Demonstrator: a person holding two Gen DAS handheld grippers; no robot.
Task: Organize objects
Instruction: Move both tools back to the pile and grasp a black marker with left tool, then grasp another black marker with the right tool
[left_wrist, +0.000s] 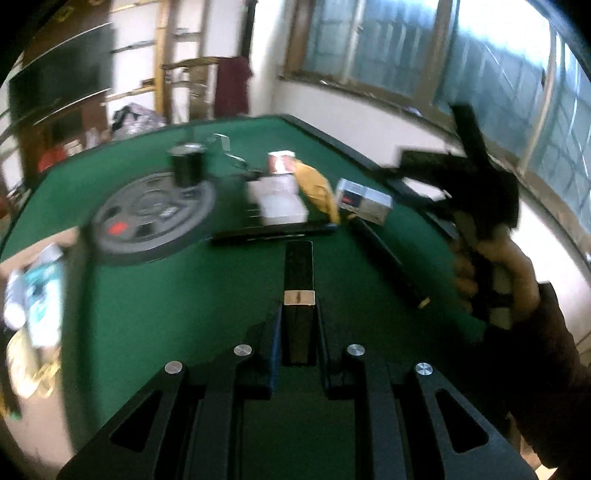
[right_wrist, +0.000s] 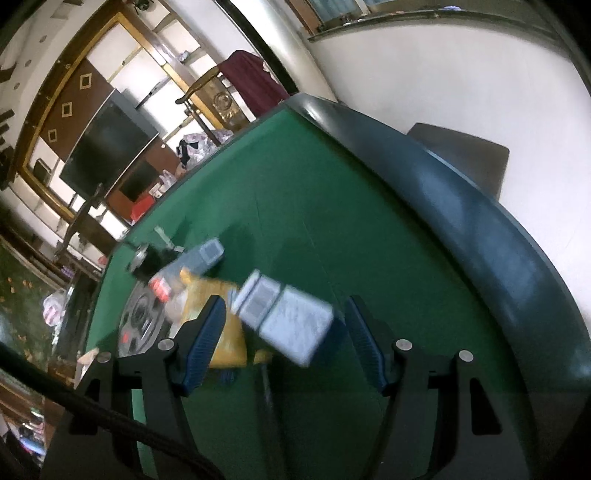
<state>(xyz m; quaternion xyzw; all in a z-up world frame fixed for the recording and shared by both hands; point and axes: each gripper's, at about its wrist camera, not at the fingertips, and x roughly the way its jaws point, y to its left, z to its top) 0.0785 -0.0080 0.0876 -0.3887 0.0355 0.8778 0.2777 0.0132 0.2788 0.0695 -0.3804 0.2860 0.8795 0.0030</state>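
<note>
In the left wrist view my left gripper (left_wrist: 298, 332) is shut on a slim black case with a pale metal band (left_wrist: 298, 266), which sticks out forward above the green table (left_wrist: 147, 302). My right gripper (right_wrist: 284, 300) stands open, its blue pads (right_wrist: 207, 339) apart from a silver-grey box (right_wrist: 291, 325) that lies on the felt just ahead of them. The same box (left_wrist: 364, 201) shows in the left wrist view, with the right gripper (left_wrist: 413, 164) held in a hand (left_wrist: 495, 273) above the table's right edge. Both views are blurred.
A grey weight plate (left_wrist: 155, 214) with a black cup (left_wrist: 186, 164) on it lies at the left. A white box (left_wrist: 280, 201), a red-white box (left_wrist: 280, 160), a yellow cloth (left_wrist: 317, 188), a flat black slab (left_wrist: 273, 232) and a black rod (left_wrist: 391, 266) crowd the middle. The table has a padded dark rim (right_wrist: 461, 221).
</note>
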